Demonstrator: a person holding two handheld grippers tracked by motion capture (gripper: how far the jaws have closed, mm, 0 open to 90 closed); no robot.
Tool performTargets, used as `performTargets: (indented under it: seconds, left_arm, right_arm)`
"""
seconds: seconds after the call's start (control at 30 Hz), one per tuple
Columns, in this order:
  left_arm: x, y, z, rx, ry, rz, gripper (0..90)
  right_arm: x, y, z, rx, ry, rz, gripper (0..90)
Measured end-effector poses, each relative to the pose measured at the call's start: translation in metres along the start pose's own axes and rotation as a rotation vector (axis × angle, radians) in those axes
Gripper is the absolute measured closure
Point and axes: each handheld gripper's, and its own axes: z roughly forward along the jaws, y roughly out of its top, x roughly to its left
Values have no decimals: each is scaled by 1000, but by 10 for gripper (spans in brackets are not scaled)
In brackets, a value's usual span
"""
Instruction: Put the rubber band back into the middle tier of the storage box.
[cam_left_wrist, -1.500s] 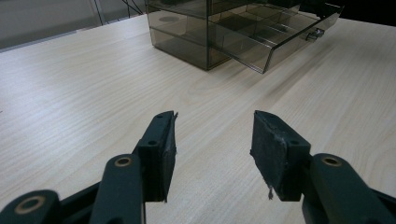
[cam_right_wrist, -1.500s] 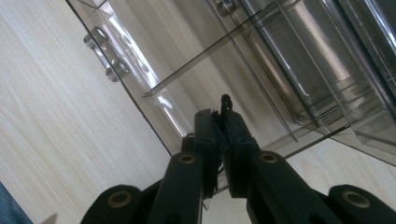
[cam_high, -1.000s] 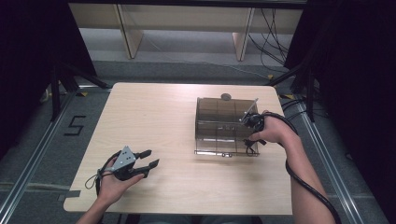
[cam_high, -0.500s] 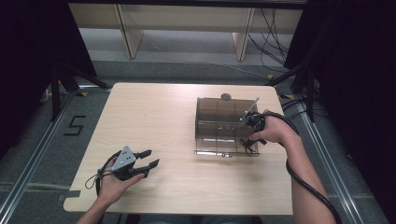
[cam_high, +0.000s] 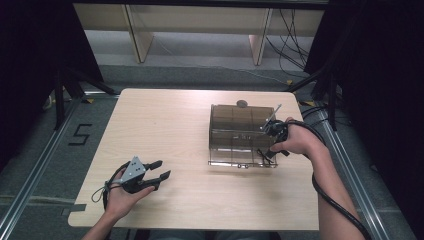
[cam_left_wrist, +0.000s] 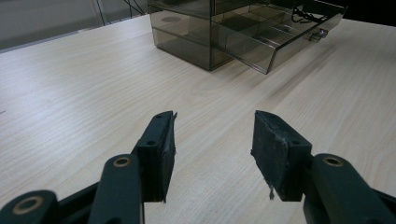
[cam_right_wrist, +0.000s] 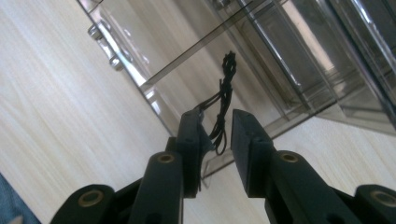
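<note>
even overhead light brightens the table (cam_high: 175, 130), dark surroundings, glare on the clear drawer box (cam_right_wrist: 299, 56), nearby jaws slightly soft.

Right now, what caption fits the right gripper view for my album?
Right gripper, jaws just opening, lets a black cord into the clear drawer.

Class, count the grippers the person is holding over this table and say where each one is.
2. The left gripper rests at the near left of the table, jaws open and empty. The right gripper is at the open drawer of the clear organizer, over a black cord.
</note>
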Motion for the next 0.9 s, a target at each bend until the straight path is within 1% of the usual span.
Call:
performTargets:
  seconds: [0.03, 0.07, 0.1, 0.13, 0.17, 0.2, 0.23, 0.27, 0.3, 0.33, 0.37, 0.4, 0.43, 0.47, 0.5, 0.53, 0.6, 0.63, 0.7, 0.77, 0.83, 0.87, 0.9]
  left_arm:
    - [0, 0, 0, -2, 0, -1, 484]
    - [0, 0, 0, -2, 3, -2, 483]
    - [0, 0, 0, -4, 4, -7, 480]
    - [0, 0, 0, -7, 3, -9, 479]
    - [1, 0, 0, -2, 7, -9, 476]
    - [1, 0, 0, -2, 7, -10, 473]
    - [1, 0, 0, -4, 9, -11, 470]
    - [1, -1, 0, -7, 8, -13, 466]
    - [1, -1, 1, -11, 6, -18, 462]
    - [1, -1, 0, 2, 16, -19, 458]
    - [1, -1, 0, -4, 17, -25, 453]
    - [2, -1, 0, -5, 20, -28, 450]
    - [2, -1, 1, -11, 14, -31, 446]
    - [2, -2, 1, -11, 17, -33, 444]
    - [2, -2, 1, -9, 17, -35, 442]
    - [2, -2, 1, -1, 24, -34, 440]
    - [2, -3, 2, -8, 18, -38, 438]
    - [2, -3, 2, -1, 24, -38, 437]
    - [2, -3, 2, 2, 25, -38, 435]
    - [2, -3, 2, -4, 19, -41, 433]
    - [2, -4, 2, -4, 20, -41, 432]
    - [3, -4, 2, -4, 20, -41, 431]
    - [3, -4, 2, -5, 22, -42, 431]
  right_arm:
    - [2, -1, -2, -2, 14, 12, 722]
    - [1, -3, -3, 7, 1, -25, 718]
    - [4, -4, -4, 3, -1, -9, 716]
    - [5, -6, -6, 7, -6, -19, 712]
    - [7, -8, -7, 5, 4, -14, 708]
    - [8, -9, -8, 12, -11, -23, 705]
    - [9, -11, -8, 11, -13, -26, 702]
    - [9, -14, -7, 7, -17, -46, 699]
    - [10, -17, -7, 5, -14, -48, 696]
    - [13, -19, -7, 4, -10, -41, 693]
    - [13, -22, -6, -1, -12, -63, 691]
    - [18, -24, -7, 6, -20, -38, 690]
    - [20, -27, -7, 1, -16, -37, 688]
    - [22, -30, -7, 6, -19, -27, 687]
    - [23, -32, -6, 3, -24, -33, 687]
    - [25, -35, -5, -5, -14, -33, 687]
    - [28, -40, -4, 6, -23, -30, 686]
    - [30, -43, -3, 6, -26, -30, 685]
    - [33, -47, -1, 5, -16, -28, 682]
    - [36, -52, 2, 17, -20, -26, 682]
    - [39, -56, 4, 17, -11, -30, 680]
    - [42, -58, 5, 24, -5, -5, 678]
    - [42, -60, 7, 22, -9, -18, 677]
